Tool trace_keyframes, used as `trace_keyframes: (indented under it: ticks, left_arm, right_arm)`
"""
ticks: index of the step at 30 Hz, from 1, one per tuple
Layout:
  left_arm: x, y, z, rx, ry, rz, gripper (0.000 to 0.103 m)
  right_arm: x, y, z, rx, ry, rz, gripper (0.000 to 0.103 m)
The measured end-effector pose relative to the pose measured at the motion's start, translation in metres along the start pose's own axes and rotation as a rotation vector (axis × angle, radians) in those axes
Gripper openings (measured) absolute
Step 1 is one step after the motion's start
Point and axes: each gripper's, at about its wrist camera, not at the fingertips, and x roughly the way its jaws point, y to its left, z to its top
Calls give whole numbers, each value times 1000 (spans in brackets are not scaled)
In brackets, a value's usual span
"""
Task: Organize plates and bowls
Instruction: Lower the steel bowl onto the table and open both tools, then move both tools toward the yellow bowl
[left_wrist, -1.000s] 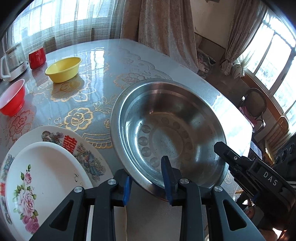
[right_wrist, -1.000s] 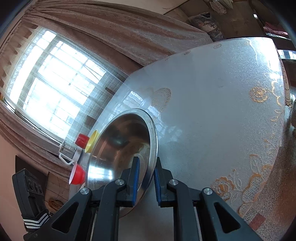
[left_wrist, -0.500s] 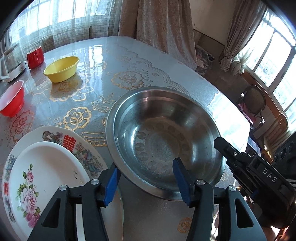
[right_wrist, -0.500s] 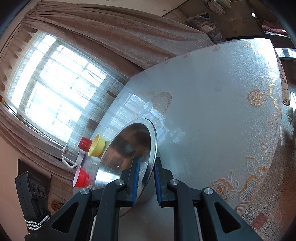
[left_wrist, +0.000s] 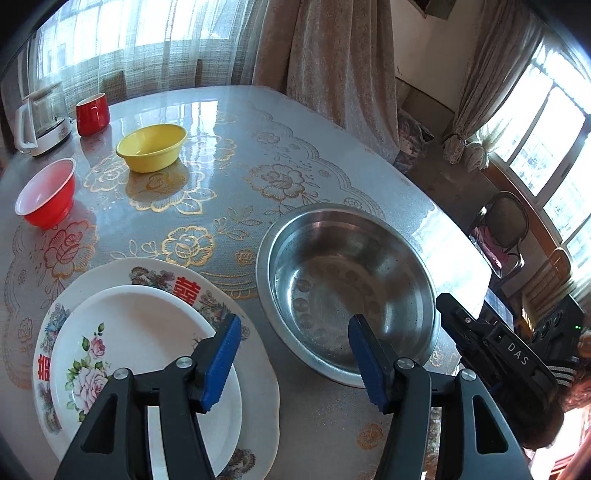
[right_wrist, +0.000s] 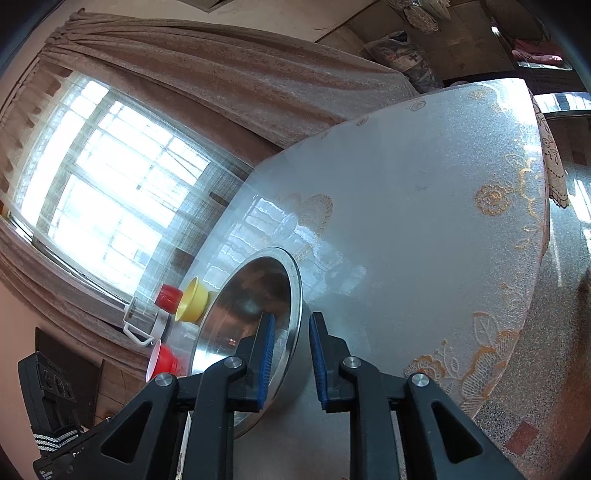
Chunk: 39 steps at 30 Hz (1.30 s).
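A wide steel bowl (left_wrist: 347, 288) rests on the table to the right of two stacked plates. The floral plate (left_wrist: 122, 354) lies on a larger plate with red characters (left_wrist: 184, 291). My left gripper (left_wrist: 293, 363) hovers above the bowl's near rim and the plates, its jaws opening, holding nothing. In the right wrist view my right gripper (right_wrist: 291, 354) straddles the steel bowl's rim (right_wrist: 295, 280), one pad inside, one outside. Its jaws are opening and the pads stand just off the metal. The right gripper (left_wrist: 448, 306) also shows at the bowl's right edge.
Further back on the table (left_wrist: 258, 155) stand a yellow bowl (left_wrist: 151, 147), a red bowl (left_wrist: 46, 192), a red cup (left_wrist: 92, 112) and a kettle (left_wrist: 40, 118). The table's edge runs close behind the steel bowl. Chairs (left_wrist: 506, 229) stand beyond it.
My left gripper let go of the steel bowl's near rim, spread wide and pulled up and back. The bowl settled level on the table. The right gripper's pads loosened on the rim.
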Motion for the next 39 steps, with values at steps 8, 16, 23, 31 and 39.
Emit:
trace_keyframes:
  ticks: [8,16,23,31,39]
  left_arm:
    - [-22,44,6,-77,-85,72,67]
    - [-30,79,10,-145,-99,107,67]
    - [-33,113,14,-218,-102,137,72]
    - [-44,149,21,-286,-125,174,77]
    - [-40,184,31,-357,-113,191,77]
  right_arm:
    - [-10,10,3,-10,-31,3,21]
    - [-4,49,2,-105,13,15,22]
    - [16,90,1,-212,118,6,23]
    - [46,133,4,-294,218,6,23]
    - [88,175,6,-423,314,-25,23]
